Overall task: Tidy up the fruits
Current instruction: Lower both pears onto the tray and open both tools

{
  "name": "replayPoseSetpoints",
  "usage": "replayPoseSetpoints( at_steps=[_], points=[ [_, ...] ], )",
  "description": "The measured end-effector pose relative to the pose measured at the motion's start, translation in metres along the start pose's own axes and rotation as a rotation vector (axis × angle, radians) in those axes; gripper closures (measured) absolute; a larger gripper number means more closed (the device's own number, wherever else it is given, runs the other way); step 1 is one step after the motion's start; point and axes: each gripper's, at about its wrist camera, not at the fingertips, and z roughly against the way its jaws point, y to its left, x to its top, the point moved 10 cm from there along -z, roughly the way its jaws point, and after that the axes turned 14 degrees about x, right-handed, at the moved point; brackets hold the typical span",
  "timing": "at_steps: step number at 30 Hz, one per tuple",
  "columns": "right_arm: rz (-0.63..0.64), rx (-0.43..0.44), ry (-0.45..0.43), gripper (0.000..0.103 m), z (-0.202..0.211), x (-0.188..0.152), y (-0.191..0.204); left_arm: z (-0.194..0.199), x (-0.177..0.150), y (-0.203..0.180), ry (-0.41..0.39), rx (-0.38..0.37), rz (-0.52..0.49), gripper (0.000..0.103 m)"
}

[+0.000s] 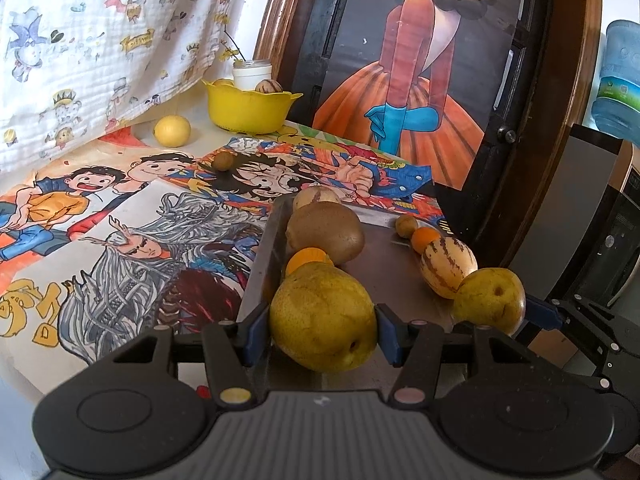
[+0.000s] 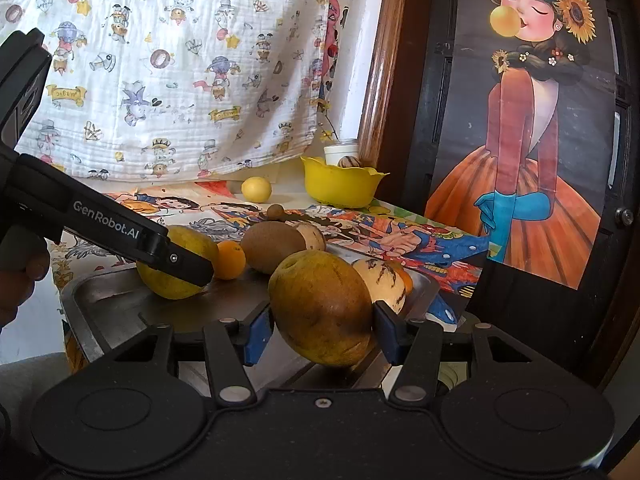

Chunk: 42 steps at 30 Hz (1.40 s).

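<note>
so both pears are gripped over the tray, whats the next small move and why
Probably lower both pears onto the bare end of the metal tray. The left hand-held gripper clamps one pear, the right hand-held gripper the other pear, each at the near end of a fruit row.

Both grippers clamped, level

"GenRobot.AI" on left gripper.

Bright daylight, soft shadows, sharp centre, fisheye-bent dark corners
</note>
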Motion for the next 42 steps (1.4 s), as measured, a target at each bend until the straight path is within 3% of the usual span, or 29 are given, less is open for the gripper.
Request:
replayPoseSetpoints(
  at_steps=[13, 18, 24, 32, 37, 42],
  points=[
    [-0.01, 0.026, 0.009, 0.038, 0.008, -0.004, 0.014, 0.005, -0.003, 0.001, 0.008, -0.014, 0.005, 0.043],
    [-0.037, 0.026, 0.004, 0.036, 0.011, -0.002, 0.015, 0.015, 0.002, 0.0, -0.025, -0.027, 0.0, 0.041],
    [-0.054, 0.035, -0.021, 0.024, 0.025, 0.005, 0.024, 0.026, 0.007, 0.006, -0.049, -0.029, 0.027, 0.029],
    [-0.083, 0.044, -0.031, 0.008, 0.044, 0.014, 0.035, 0.051, 0.009, 0.018, -0.104, -0.02, 0.016, 0.006],
    [-0.131, 0.078, -0.007, 0.001, 0.054, 0.017, 0.043, 0.066, 0.004, 0.031, -0.124, 0.009, -0.002, 0.001],
    [-0.236, 0.115, 0.059, 0.001, 0.061, 0.011, 0.048, 0.078, -0.007, 0.041, -0.118, 0.034, -0.057, 0.0]
  ],
)
